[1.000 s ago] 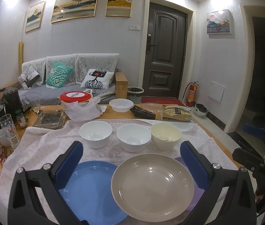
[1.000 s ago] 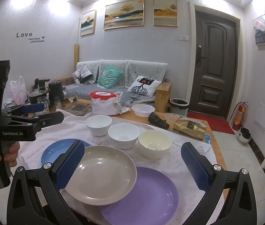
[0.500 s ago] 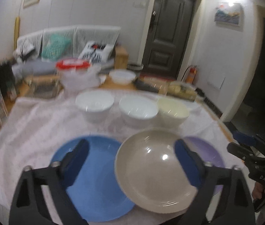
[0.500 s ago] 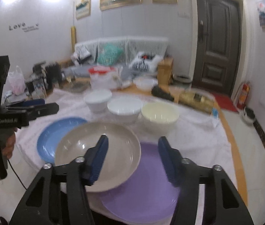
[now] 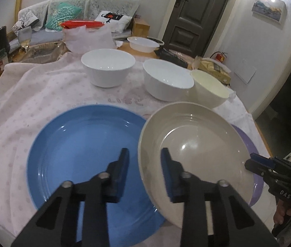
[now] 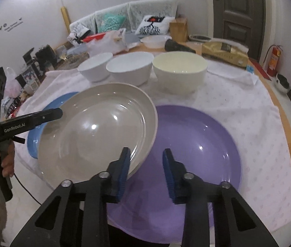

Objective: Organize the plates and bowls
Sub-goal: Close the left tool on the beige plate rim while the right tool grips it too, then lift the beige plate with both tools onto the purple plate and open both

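Left gripper (image 5: 144, 171): we have narrowed its jaws from wide a second ago; they now straddle the near-left rim of the beige plate (image 5: 196, 150), not yet clamped. Right gripper (image 6: 145, 174): likewise narrowed, holding nothing, its left pad at that plate's near-right rim. We judge both are closing in for a lift.

The beige plate overlaps the blue plate (image 5: 79, 154) and the purple plate (image 6: 196, 154) along the table's near edge.

Farther back, two white bowls (image 5: 108, 65) (image 5: 167, 79) and a cream bowl (image 6: 179, 71) stand in a row, all apparently empty.
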`<state>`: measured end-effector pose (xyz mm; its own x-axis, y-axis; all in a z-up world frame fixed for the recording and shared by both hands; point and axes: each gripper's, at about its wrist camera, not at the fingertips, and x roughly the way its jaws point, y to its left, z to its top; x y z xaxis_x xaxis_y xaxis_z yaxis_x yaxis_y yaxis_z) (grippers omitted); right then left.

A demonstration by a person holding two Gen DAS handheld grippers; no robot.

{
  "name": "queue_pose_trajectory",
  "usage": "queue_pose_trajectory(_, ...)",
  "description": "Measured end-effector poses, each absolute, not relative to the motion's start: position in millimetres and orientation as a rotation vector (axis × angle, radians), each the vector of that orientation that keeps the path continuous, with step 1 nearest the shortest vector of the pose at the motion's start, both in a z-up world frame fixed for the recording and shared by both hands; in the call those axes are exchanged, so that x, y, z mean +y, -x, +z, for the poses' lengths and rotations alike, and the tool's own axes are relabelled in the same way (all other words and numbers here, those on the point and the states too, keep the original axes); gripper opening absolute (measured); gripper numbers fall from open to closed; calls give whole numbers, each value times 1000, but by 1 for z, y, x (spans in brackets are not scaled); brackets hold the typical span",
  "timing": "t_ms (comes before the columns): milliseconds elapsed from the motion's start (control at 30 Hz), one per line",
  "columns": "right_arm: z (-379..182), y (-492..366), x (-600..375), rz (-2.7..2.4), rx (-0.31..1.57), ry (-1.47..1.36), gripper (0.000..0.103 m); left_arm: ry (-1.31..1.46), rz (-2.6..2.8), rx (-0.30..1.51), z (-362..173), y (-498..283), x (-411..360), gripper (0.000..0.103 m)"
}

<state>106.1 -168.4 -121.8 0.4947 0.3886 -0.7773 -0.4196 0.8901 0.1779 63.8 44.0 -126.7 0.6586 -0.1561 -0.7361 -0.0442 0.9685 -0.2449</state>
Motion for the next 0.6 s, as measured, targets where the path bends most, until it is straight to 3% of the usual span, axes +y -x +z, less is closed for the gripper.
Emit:
queue_pose_trajectory(200, -123, -107, -158, 500, 944, 47, 14, 231, -52, 871, -131, -66, 42, 10)
queue_pose_trajectory(600, -119, -102, -181, 439, 938, 15, 14, 192, -100, 869, -122, -72, 18, 9)
